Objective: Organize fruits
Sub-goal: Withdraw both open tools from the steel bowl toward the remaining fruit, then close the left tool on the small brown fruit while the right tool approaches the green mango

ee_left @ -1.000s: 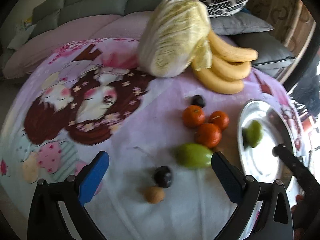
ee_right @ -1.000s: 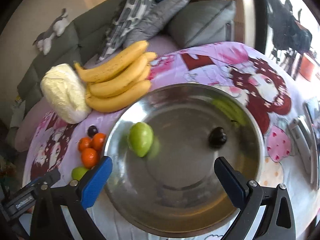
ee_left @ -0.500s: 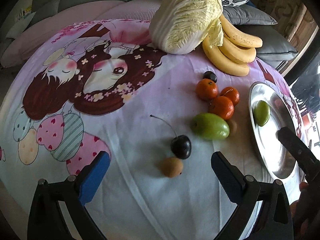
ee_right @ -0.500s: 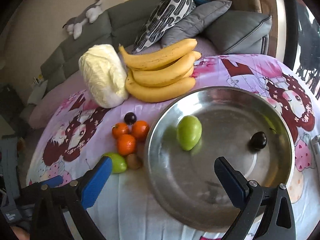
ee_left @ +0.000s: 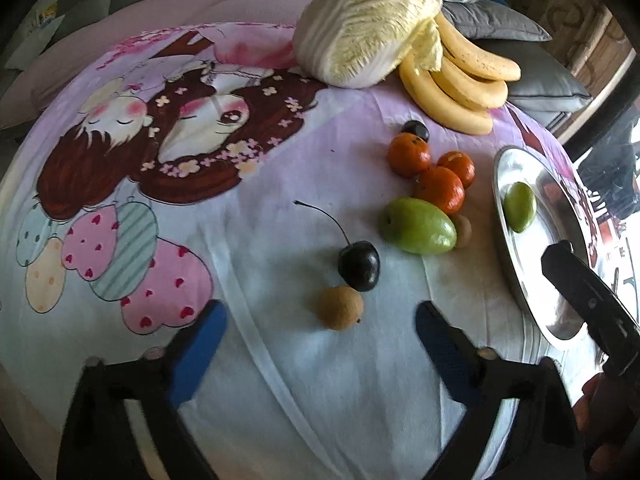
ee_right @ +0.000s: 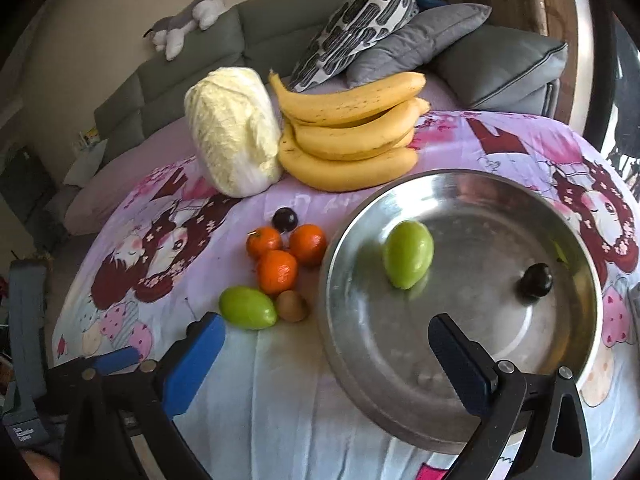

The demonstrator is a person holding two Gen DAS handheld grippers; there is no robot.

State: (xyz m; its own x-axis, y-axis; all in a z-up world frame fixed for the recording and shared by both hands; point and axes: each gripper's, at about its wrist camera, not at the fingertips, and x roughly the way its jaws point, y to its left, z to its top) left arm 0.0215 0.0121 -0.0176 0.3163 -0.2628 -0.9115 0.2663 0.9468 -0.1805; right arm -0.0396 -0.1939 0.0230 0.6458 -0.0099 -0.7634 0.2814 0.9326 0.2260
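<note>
Cartoon tablecloth (ee_left: pixel 248 360) under green fruit (ee_left: pixel 417 226), long axis left-right; left gripper (ee_left: pixel 320 332) and right gripper (ee_right: pixel 326 350) fingers both spread, empty.

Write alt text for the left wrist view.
The open left gripper hovers over a cartoon-print cloth, a longan and a dark cherry just ahead. Beyond lie a green fruit, three tangerines, bananas, a napa cabbage and a steel plate.

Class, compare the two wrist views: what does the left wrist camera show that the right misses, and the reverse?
Left only: a dark stemmed cherry touching a round brown longan.
Right only: a dark cherry inside the steel dish, and a grey plush toy on the sofa.
Both: yellow bananas, pale cabbage, three orange tangerines, both green fruits.
</note>
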